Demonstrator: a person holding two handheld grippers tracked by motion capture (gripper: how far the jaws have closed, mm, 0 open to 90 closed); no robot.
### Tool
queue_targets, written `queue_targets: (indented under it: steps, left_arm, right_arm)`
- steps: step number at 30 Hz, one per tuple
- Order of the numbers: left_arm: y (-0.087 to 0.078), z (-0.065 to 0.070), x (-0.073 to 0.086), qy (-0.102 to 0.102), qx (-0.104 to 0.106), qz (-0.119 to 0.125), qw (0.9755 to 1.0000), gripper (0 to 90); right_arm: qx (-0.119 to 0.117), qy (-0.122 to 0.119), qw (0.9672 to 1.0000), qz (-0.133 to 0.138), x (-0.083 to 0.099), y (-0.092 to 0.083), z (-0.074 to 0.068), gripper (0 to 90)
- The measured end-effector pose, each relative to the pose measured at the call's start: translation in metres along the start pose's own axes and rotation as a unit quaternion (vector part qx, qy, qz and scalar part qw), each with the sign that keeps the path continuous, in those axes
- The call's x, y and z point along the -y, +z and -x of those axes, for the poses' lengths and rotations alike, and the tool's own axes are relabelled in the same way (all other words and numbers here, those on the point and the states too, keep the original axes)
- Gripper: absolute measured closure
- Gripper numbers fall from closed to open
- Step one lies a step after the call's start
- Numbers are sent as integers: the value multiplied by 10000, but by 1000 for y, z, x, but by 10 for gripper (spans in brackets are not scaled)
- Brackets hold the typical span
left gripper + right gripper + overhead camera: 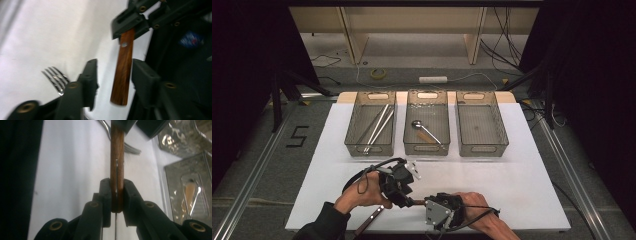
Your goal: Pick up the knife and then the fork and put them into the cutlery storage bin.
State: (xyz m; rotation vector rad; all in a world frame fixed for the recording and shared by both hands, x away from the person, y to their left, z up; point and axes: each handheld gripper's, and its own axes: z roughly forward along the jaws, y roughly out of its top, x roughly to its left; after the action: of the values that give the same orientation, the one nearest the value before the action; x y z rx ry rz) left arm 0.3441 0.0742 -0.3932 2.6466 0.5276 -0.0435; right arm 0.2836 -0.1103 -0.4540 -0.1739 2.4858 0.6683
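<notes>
A utensil with a brown wooden handle (123, 72) hangs just above the white table. My right gripper (116, 192) is shut on that wooden handle (117, 157), with both pads pressed flat against its sides. My left gripper (115, 72) is open around the handle's other end, with a gap on each side and neither pad touching it. In the high view the two grippers meet near the table's front edge, left gripper (404, 192) and right gripper (424, 204) nose to nose. A metal fork (56, 80) lies on the table beside them.
Three clear bins stand in a row at the back: the left bin (362, 150) holds long metal utensils, the middle bin (426, 150) a spoon and a wooden-handled piece, and the right bin (484, 150) shows nothing inside. Another dark-handled utensil (369, 220) lies at the front edge.
</notes>
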Motion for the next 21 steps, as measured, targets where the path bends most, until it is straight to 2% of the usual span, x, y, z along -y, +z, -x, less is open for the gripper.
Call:
queue_targets:
  steps: [1,2,3,4,5,6,8,11,14,16,18,19,21]
  left_arm:
    - [-1,-1,1,-44,-78,89,9999,437]
    - [-4,-2,1,-52,-132,178,9997,404]
    - [-6,-2,2,-95,-170,297,9994,377]
    - [-8,-3,4,-97,-194,409,9989,363]
    - [-11,-4,6,-126,-239,506,9984,348]
    - [-13,-5,7,-187,-281,587,9977,332]
    - [-17,-7,12,-321,-441,813,9952,300]
    - [-21,-11,19,-479,-550,1034,9920,272]
    - [-22,-14,27,-625,-784,1244,9872,261]
    - [-21,-16,33,-786,-851,1314,9845,246]
    - [-20,-16,39,-905,-999,1374,9813,230]
    - [-19,-16,42,-969,-1079,1450,9788,226]
    - [-19,-15,48,-1083,-1191,1599,9739,208]
  right_arm:
    - [24,-62,10000,-49,3,0,2,803]
    - [57,60,9999,-63,5,-1,3,804]
    - [52,40,9999,-114,7,-2,4,804]
    - [17,177,9998,-99,9,-2,5,804]
    - [125,235,9995,-146,11,-3,6,804]
    - [93,266,9995,-152,14,-4,9,804]
    - [149,420,9988,-186,19,-7,12,805]
    - [228,548,9980,-224,26,-11,18,805]
    - [342,784,9960,-241,33,-16,27,805]
    - [437,939,9944,-196,38,-20,34,805]
    - [497,1218,9912,-174,42,-25,42,805]
    - [566,1403,9885,-94,44,-27,46,805]
    - [608,1598,9853,-31,51,-32,56,805]
